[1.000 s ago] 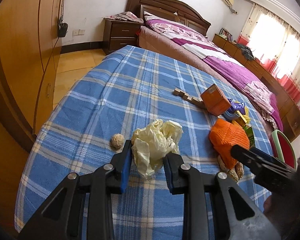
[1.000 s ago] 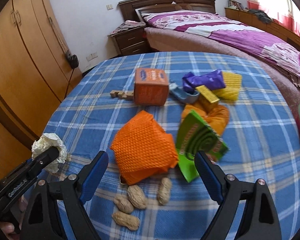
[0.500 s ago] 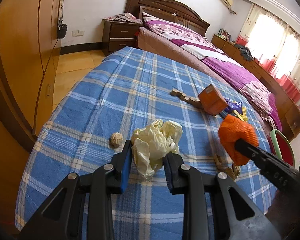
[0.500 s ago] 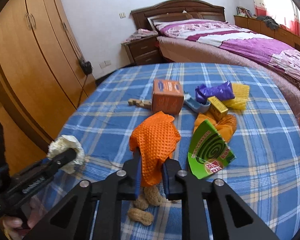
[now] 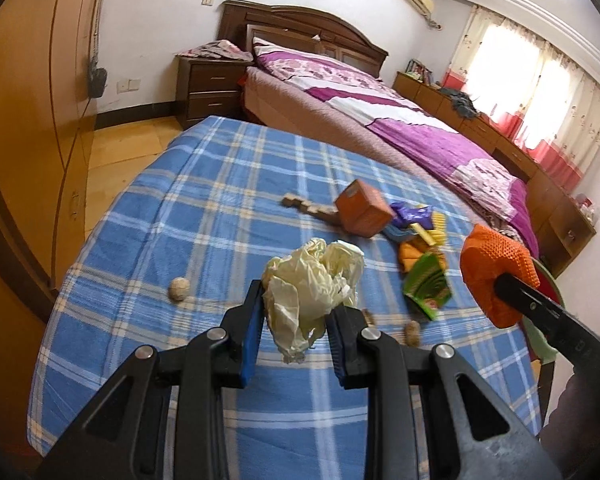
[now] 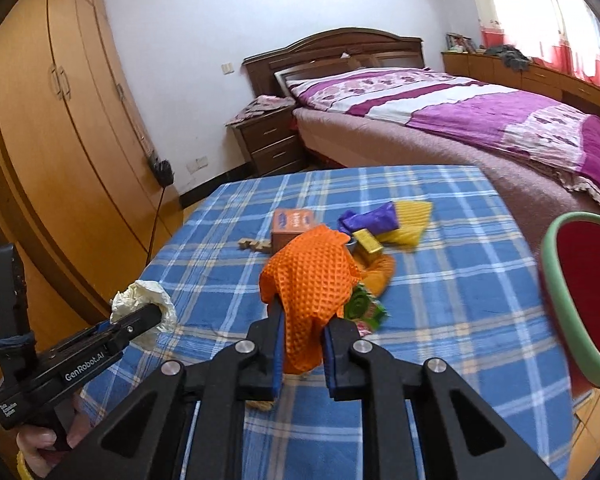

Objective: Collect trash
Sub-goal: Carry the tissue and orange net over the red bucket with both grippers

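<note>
My left gripper (image 5: pixel 298 316) is shut on a crumpled cream plastic bag (image 5: pixel 312 280) and holds it above the blue checked tablecloth (image 5: pixel 204 216). My right gripper (image 6: pixel 302 334) is shut on an orange foam net (image 6: pixel 310 280), lifted off the table. The net also shows at the right of the left wrist view (image 5: pixel 496 268), and the bag at the left of the right wrist view (image 6: pixel 144 300). Still on the table: a green coil-print packet (image 5: pixel 426 284), an orange box (image 5: pixel 362 208), a purple wrapper (image 6: pixel 370 218), a yellow foam net (image 6: pixel 408 224) and peanuts (image 5: pixel 412 328).
A small walnut (image 5: pixel 179 289) lies at the table's left. Wooden blocks (image 5: pixel 306 206) lie beside the orange box. A red bin with a green rim (image 6: pixel 580 292) stands at the table's right edge. Wardrobes (image 6: pixel 40 140) stand left, a bed (image 6: pixel 460 120) behind.
My right gripper closed on the orange foam net and lifted it off the table, uncovering the peanuts. My left gripper rose a little with the cream bag still held.
</note>
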`<state>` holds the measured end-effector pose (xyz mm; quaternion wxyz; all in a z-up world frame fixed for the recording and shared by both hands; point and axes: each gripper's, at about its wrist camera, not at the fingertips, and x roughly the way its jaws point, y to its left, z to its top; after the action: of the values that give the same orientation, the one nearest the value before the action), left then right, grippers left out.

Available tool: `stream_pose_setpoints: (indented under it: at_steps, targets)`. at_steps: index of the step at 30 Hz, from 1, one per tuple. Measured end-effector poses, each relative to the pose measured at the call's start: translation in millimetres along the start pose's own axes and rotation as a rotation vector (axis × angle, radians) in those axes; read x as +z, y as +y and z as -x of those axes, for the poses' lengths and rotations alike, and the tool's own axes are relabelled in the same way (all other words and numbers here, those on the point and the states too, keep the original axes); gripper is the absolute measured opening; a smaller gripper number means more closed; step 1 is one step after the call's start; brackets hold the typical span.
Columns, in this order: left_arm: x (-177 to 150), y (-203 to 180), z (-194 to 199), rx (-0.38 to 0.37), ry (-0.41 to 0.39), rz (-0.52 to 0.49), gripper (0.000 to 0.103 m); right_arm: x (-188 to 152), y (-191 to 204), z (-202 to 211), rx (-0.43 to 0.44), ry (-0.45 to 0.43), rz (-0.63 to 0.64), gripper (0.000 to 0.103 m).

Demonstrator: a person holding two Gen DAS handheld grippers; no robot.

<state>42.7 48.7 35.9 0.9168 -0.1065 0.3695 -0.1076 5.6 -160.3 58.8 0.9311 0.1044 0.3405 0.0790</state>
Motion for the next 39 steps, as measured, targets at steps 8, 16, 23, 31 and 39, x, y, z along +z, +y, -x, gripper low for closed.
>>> stream_pose_setpoints:
  at_steps: [8,16,23,31,39]
  targets:
    - [5.5,-27.0,12.3,-0.050,-0.006,-0.034,0.030,-2.5,-29.1,32.0,-0.048,-0.038,-0.054,0.017]
    - [8.7,-64.9,13.5,-0.111,0.009,-0.092,0.030,-5.1,-70.4,65.4,-0.118,-0.095,-0.136,0.017]
    - [9.3,-99.9,2.7,-0.181,0.054,-0.120,0.030,-6.3,-108.0,90.2,-0.181,-0.142,-0.201,0.017]
    - [11.6,-143.5,-9.0,-0.219,0.070,-0.188,0.030,-2.3,-152.5,104.8,-0.237,-0.168,-0.263,0.018]
    - [11.6,-199.1,-31.5,-0.263,0.094,-0.272,0.030,-5.7,-196.3,110.7,-0.291,-0.175,-0.320,0.018]
